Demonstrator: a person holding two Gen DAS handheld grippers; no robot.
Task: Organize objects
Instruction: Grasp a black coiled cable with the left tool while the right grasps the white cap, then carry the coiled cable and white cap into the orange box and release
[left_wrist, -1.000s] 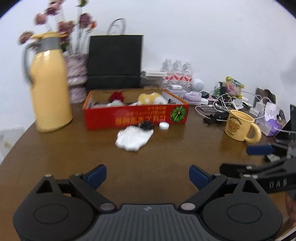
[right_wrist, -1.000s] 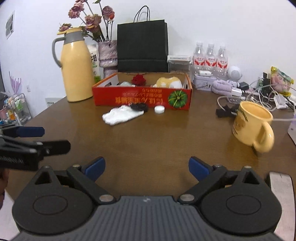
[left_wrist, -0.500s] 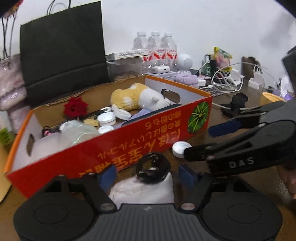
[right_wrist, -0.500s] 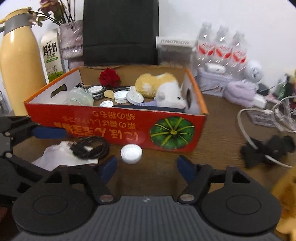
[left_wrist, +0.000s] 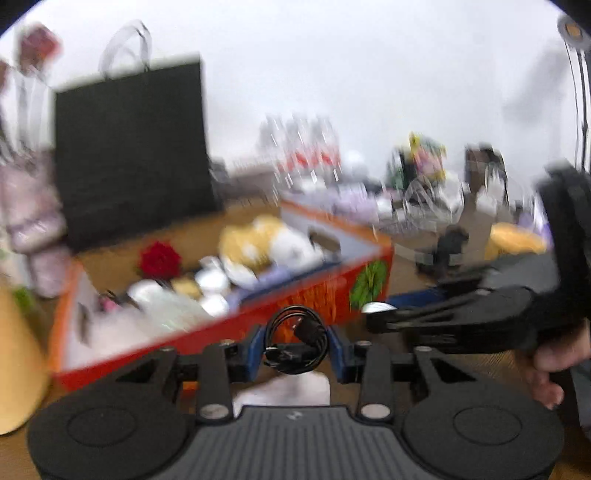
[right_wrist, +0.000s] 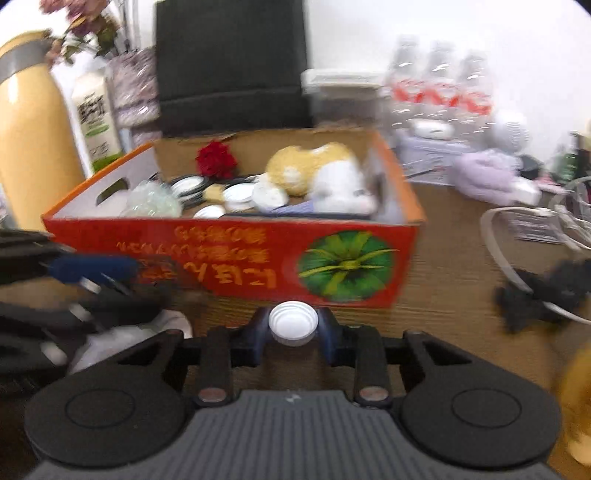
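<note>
A red cardboard box (left_wrist: 258, 314) (right_wrist: 236, 254) on the brown table holds a plush toy (right_wrist: 317, 173), a red flower (right_wrist: 216, 158), lids and other small items. My left gripper (left_wrist: 297, 345) is shut on a coiled black cable (left_wrist: 295, 341), held just in front of the box's front wall above a white cloth (left_wrist: 284, 387). My right gripper (right_wrist: 293, 328) is shut on a white bottle cap (right_wrist: 293, 322), also in front of the box. The right gripper shows in the left wrist view (left_wrist: 443, 321); the left gripper shows at the left of the right wrist view (right_wrist: 92, 280).
A black paper bag (right_wrist: 232, 62) stands behind the box. A yellow thermos (right_wrist: 29, 122), milk carton (right_wrist: 96, 110) and flower vase stand at the left. Water bottles (right_wrist: 439, 92), white cables (right_wrist: 517, 229) and a black object (right_wrist: 543, 291) lie at the right.
Both grippers closed: the left on the black cable, the right on the white cap. Both objects now sit between the fingers, lifted slightly; the views are motion-blurred.
</note>
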